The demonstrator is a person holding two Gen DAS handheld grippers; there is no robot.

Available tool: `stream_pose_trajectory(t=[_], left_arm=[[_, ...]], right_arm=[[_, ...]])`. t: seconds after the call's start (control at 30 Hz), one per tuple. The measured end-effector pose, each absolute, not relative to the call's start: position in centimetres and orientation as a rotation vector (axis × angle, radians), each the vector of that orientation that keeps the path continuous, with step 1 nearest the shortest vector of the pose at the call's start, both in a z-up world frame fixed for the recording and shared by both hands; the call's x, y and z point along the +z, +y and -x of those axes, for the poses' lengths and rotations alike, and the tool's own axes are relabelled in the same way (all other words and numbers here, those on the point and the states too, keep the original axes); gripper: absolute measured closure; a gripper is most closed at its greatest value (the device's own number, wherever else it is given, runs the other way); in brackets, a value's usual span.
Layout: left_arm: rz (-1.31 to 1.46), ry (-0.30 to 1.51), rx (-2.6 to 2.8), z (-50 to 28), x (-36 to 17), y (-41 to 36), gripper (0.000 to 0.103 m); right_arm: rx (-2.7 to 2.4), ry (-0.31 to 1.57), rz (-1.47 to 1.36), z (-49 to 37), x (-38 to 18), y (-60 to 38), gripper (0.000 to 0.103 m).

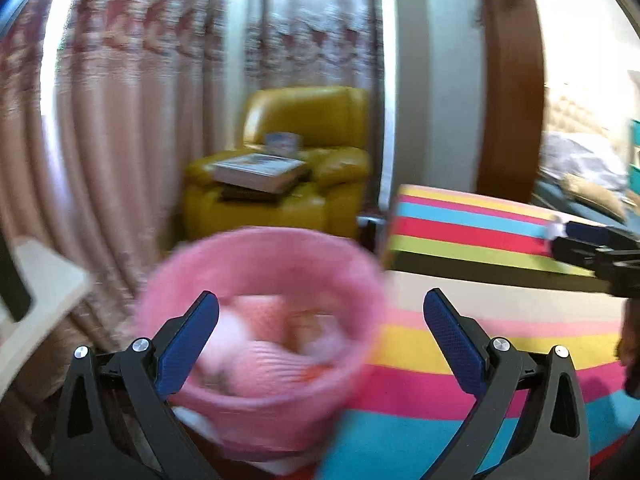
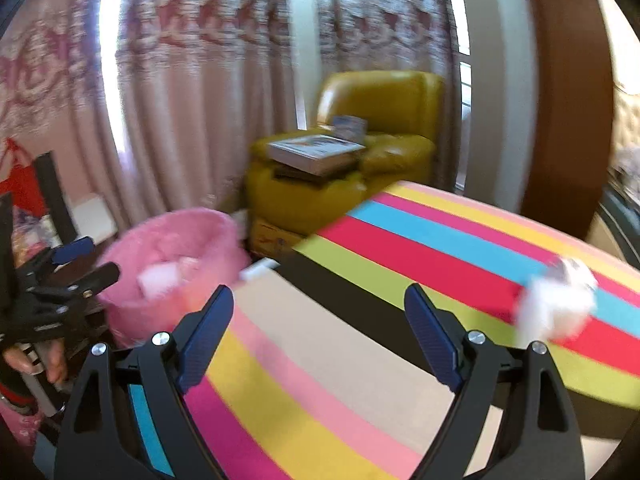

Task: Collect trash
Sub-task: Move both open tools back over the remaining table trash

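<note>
A pink bin [image 1: 280, 412] stands beside the striped table, blurred, with crumpled pale paper [image 1: 264, 344] inside it. My left gripper [image 1: 320, 300] hangs open just over the bin's near rim, with nothing between its fingers. In the right wrist view the bin [image 2: 132, 312] is at the left, with the left gripper [image 2: 90, 264] beside it. A white crumpled tissue [image 2: 556, 308] lies on the striped tablecloth [image 2: 320, 360]. My right gripper [image 2: 318, 292] is open and empty over the cloth, with the tissue to the right of its right finger. The right gripper [image 1: 576, 240] shows at the right edge of the left wrist view.
A yellow armchair [image 1: 304, 168] with stacked books [image 1: 260, 172] stands behind the bin, against pink curtains [image 1: 140, 120]. A brown wooden frame [image 1: 512, 80] rises at the right. A hand [image 2: 52, 364] holds the left gripper's handle.
</note>
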State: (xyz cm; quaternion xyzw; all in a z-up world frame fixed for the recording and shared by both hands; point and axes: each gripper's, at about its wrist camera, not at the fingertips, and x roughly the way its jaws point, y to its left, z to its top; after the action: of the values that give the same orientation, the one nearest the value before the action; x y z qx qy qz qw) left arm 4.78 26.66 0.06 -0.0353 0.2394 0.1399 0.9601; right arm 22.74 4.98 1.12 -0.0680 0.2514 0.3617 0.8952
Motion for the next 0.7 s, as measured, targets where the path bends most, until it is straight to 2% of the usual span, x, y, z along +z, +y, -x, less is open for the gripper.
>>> stream_pose_trajectory(t=[0.37,0.5,0.7], left_arm=[[0.049,0.591,0.045,-12.3,-2.6,15.4,0.007],[0.025,0.658,0.05,-14.0,-3.9,14.3,0.007],[0.081,0.705,0.064,-14.8,-4.6,15.4,0.007]], right_arm=[[0.478,0.584,0.005,-26.5,-0.9,-8.8,0.014],[0.428,0.592,-0.009,-27.5,-1.4,-11.8,0.007],[0.389,0.635,0.014,-30.9,-1.9,-11.2,0.005]])
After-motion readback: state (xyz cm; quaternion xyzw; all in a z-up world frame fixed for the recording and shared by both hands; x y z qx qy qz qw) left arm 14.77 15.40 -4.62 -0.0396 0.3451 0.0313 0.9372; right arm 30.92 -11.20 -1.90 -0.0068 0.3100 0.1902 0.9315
